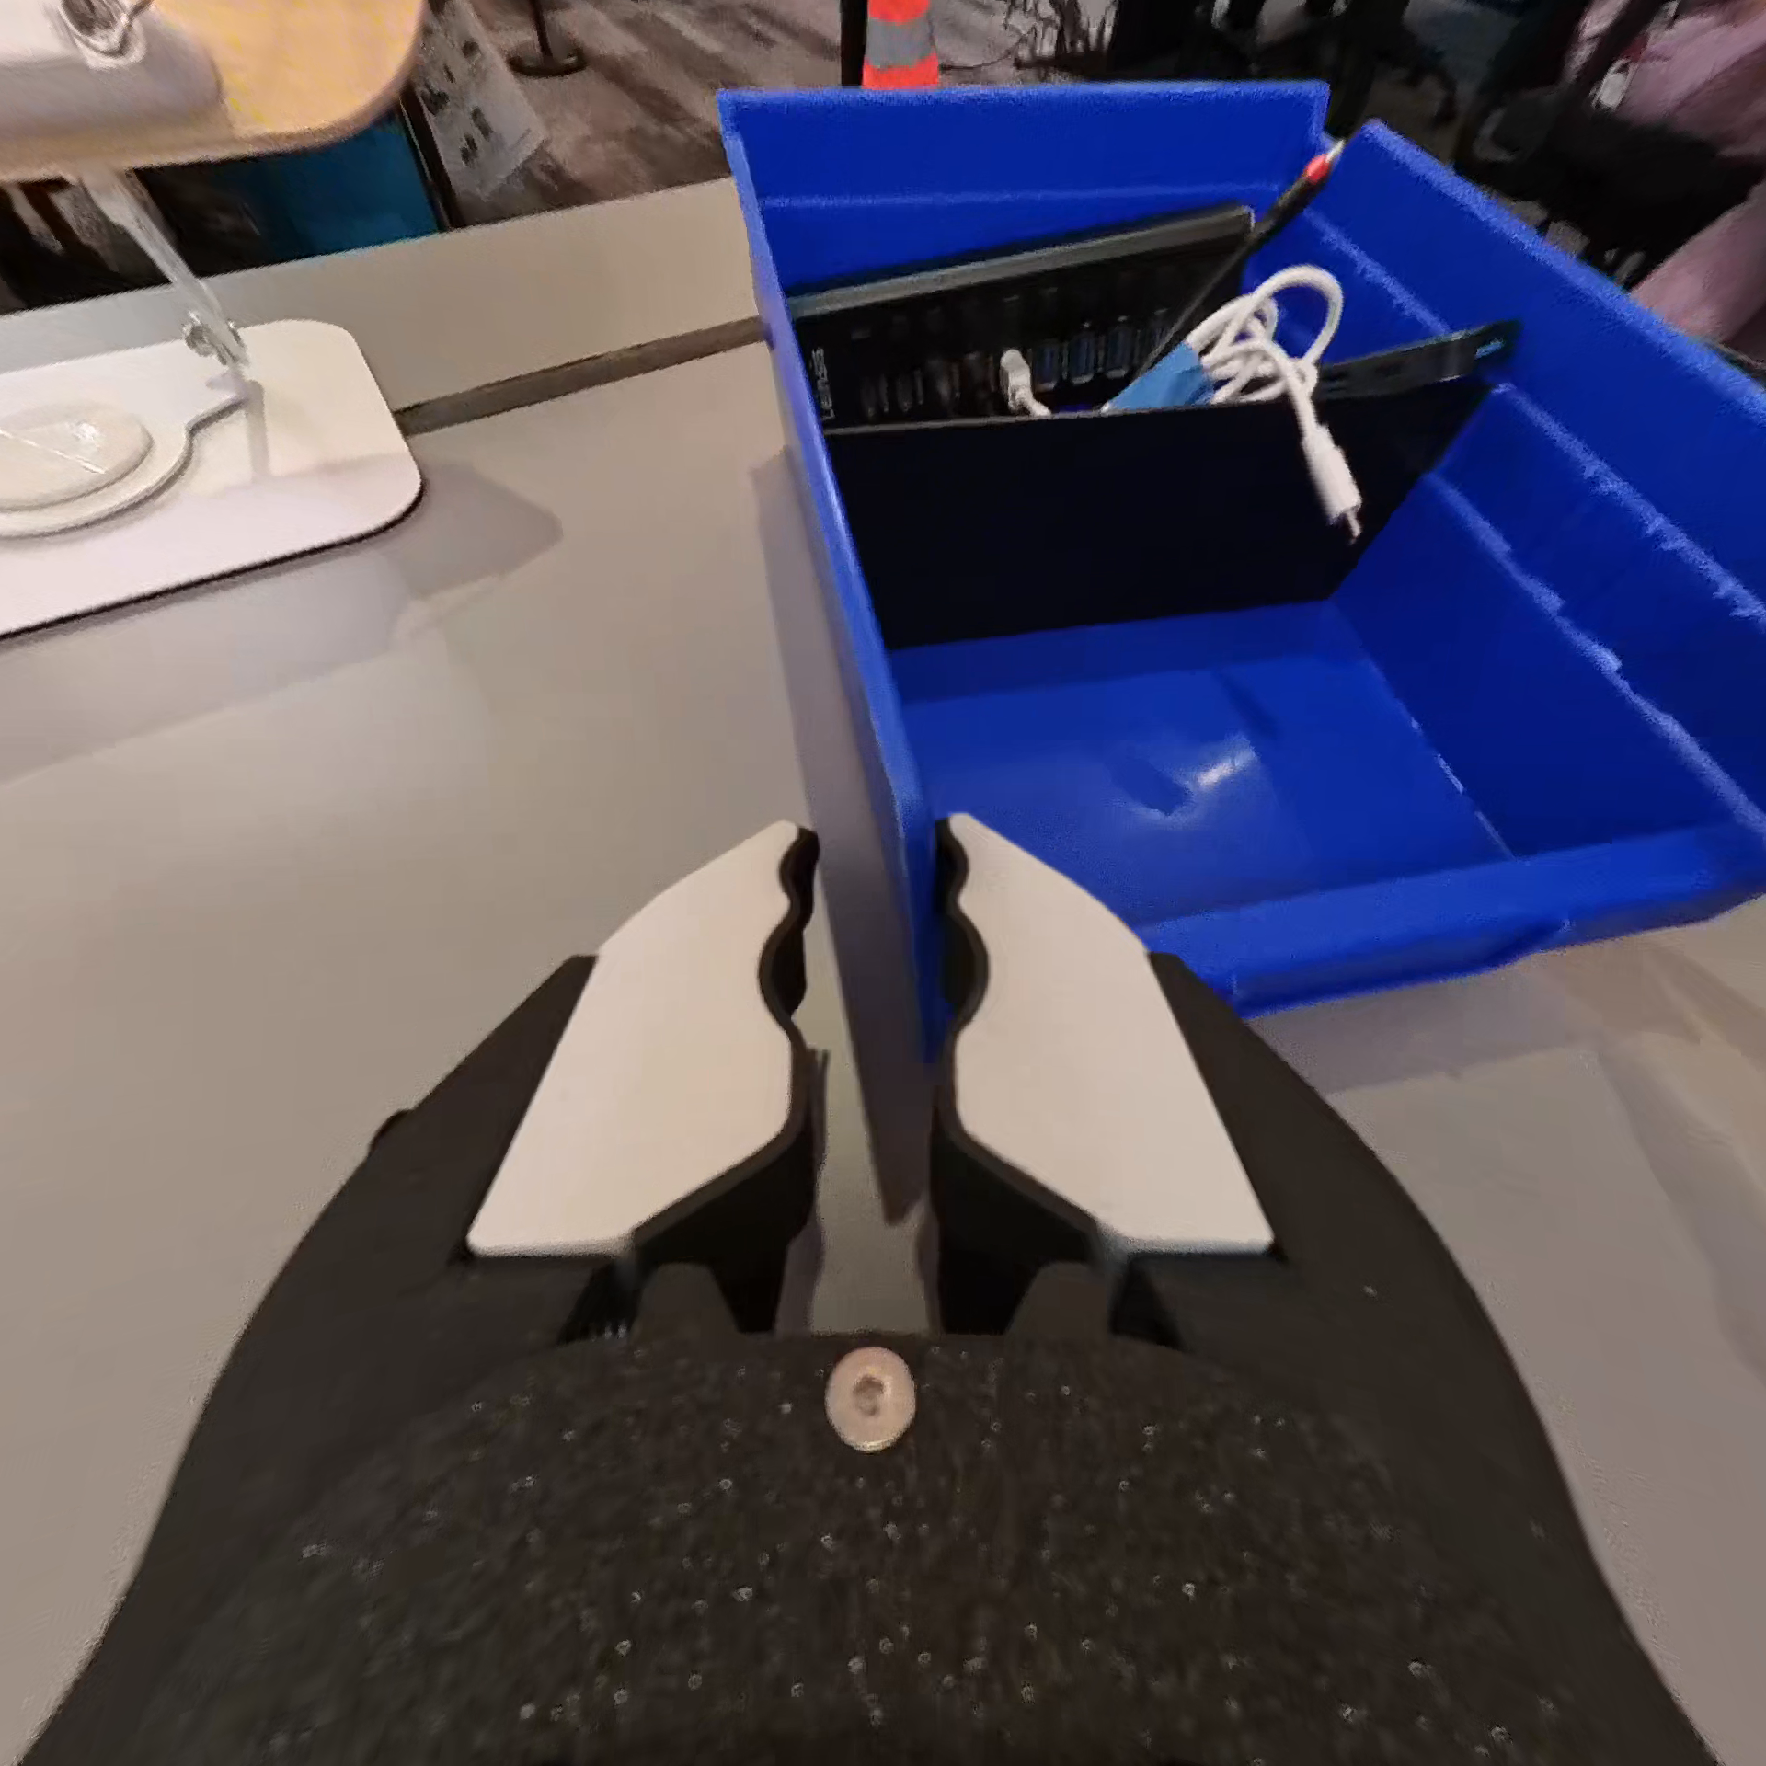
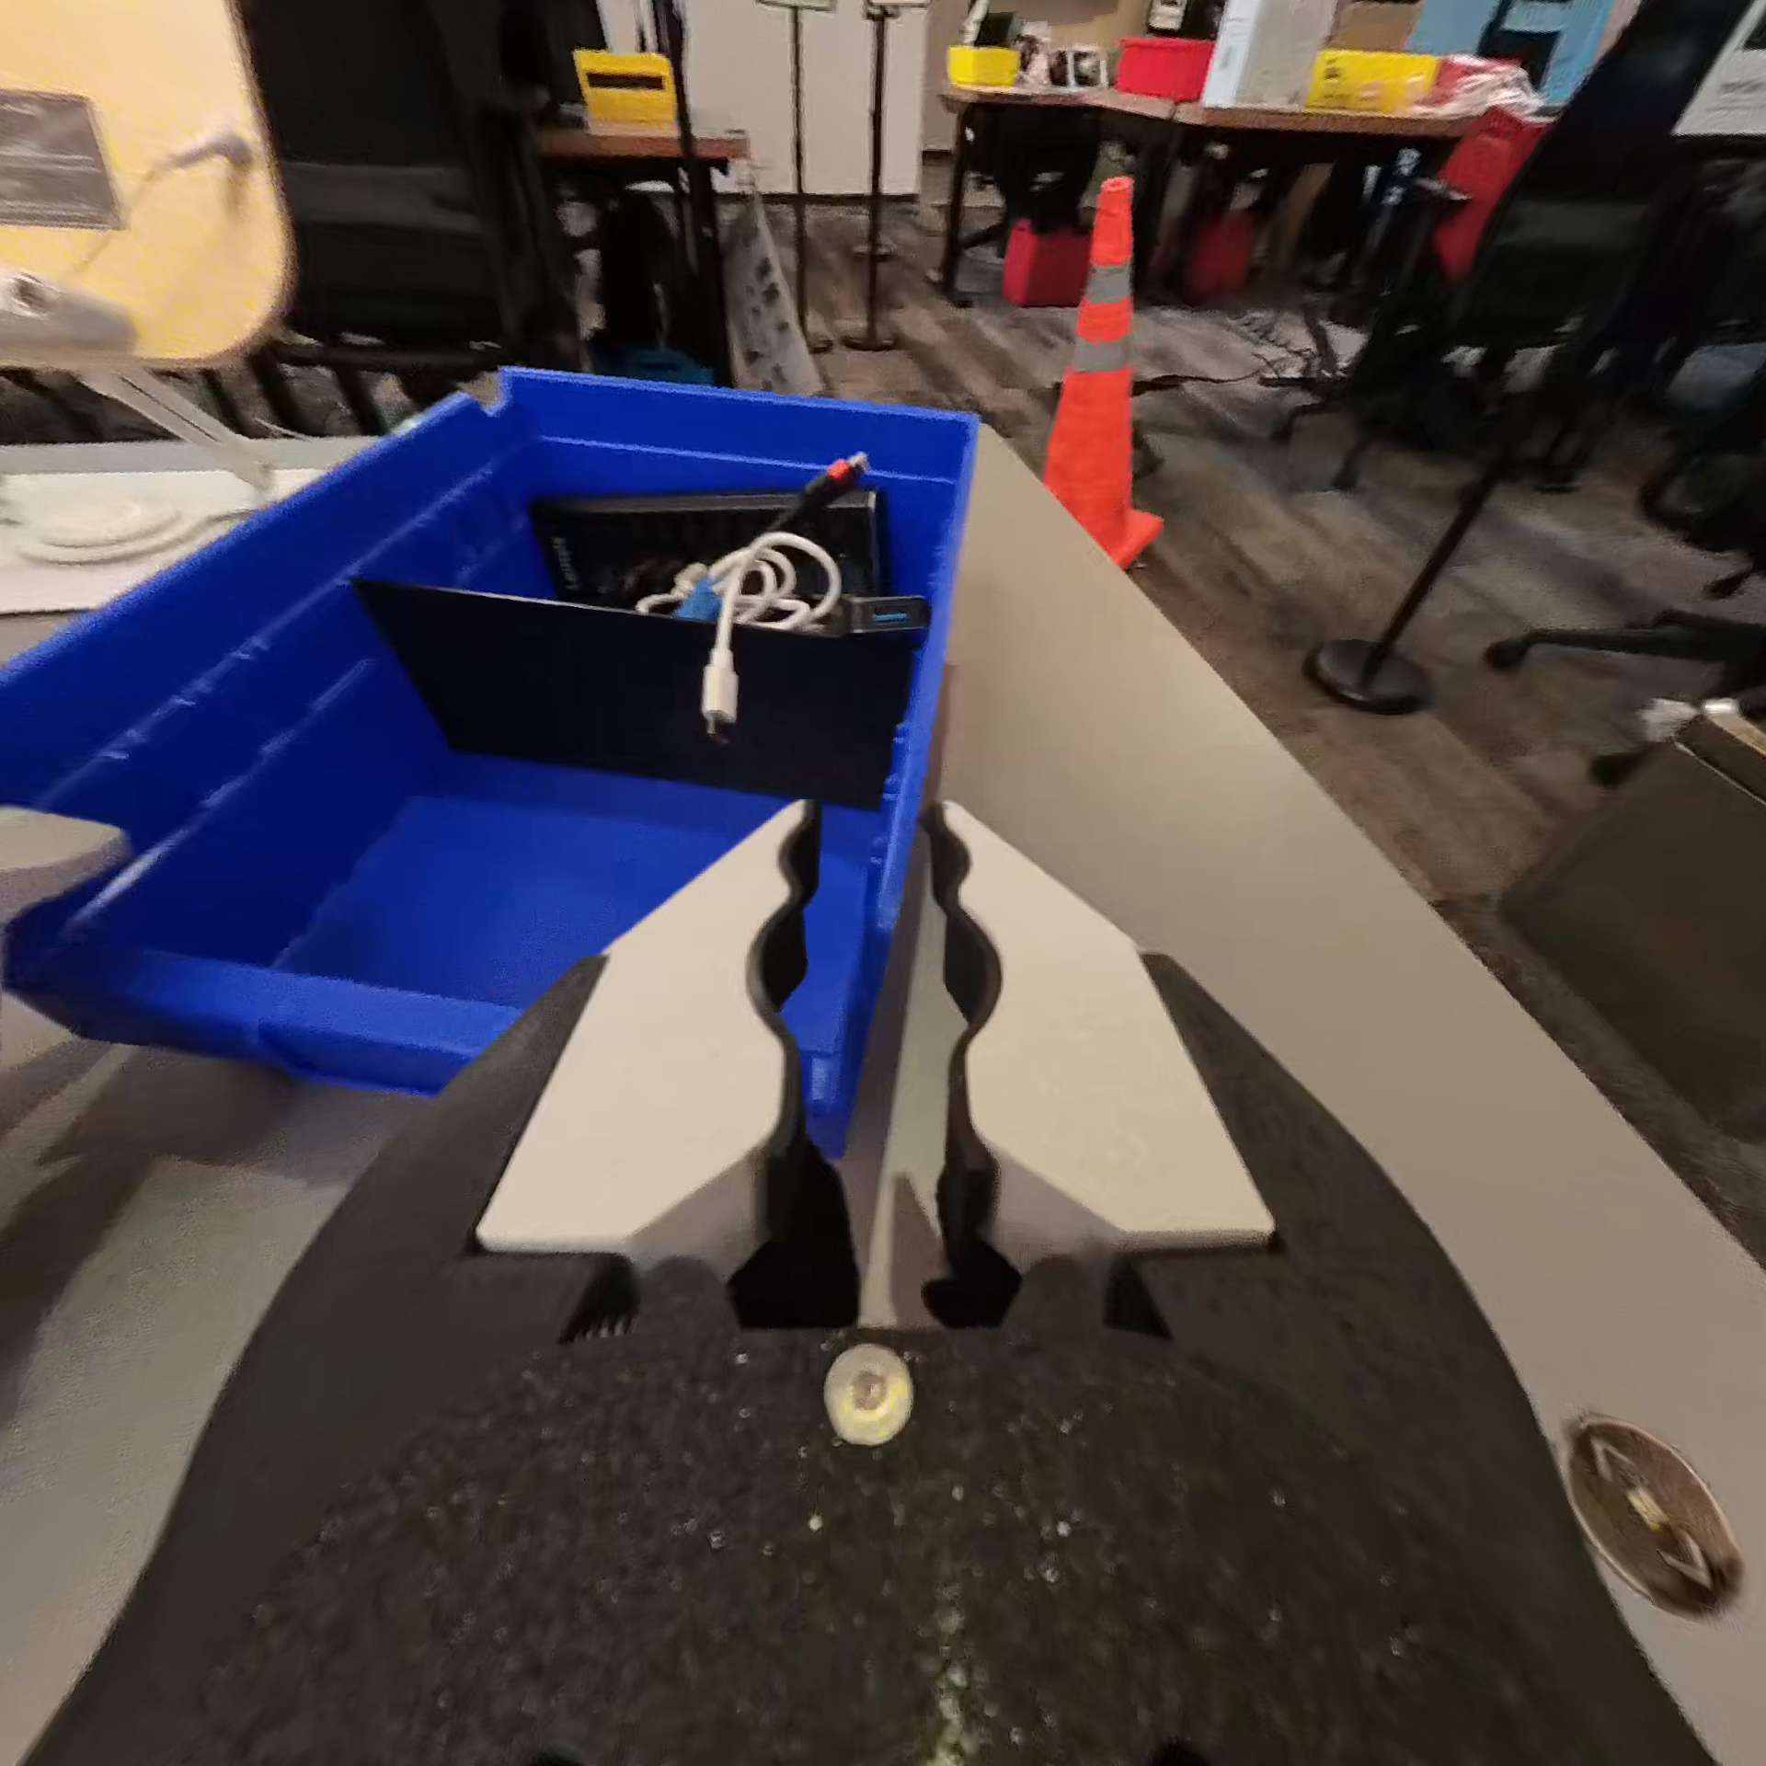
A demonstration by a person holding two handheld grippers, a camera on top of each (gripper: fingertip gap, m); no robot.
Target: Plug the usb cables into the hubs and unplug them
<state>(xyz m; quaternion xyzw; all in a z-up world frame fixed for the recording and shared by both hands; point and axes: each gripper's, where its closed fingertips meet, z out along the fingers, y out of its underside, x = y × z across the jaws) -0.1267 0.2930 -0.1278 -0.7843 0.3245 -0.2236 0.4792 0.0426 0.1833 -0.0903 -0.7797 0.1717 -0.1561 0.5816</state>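
We find the white usb cable (image 1: 1261, 354) bundled in a loose coil in the far compartment of the blue bin (image 1: 1529, 612), with one plug end hanging over the black divider (image 1: 1099, 516) that splits the bin. Behind the coil a large black hub (image 1: 956, 354) leans against the back wall, its row of ports facing us, and a smaller dark hub (image 2: 884, 613) lies along the top of the divider at the bin's right side. A thin black cable with a red tip (image 2: 829, 483) sticks up out of the same compartment, and something light blue (image 1: 1161, 382) sits under the white coil. The near compartment holds nothing we can make out.

The bin stands on the grey counter (image 1: 382, 860). Our left tongs (image 1: 876, 841) hover above the counter just beside the bin's near left corner, jaws slightly parted with nothing between them. Our right tongs (image 2: 874, 812) hang over the bin's near right corner, likewise a little apart and holding nothing.

Farther left on the counter sits a white pad (image 1: 191, 478). Beyond the counter an orange traffic cone (image 2: 1099, 382) stands on the floor.
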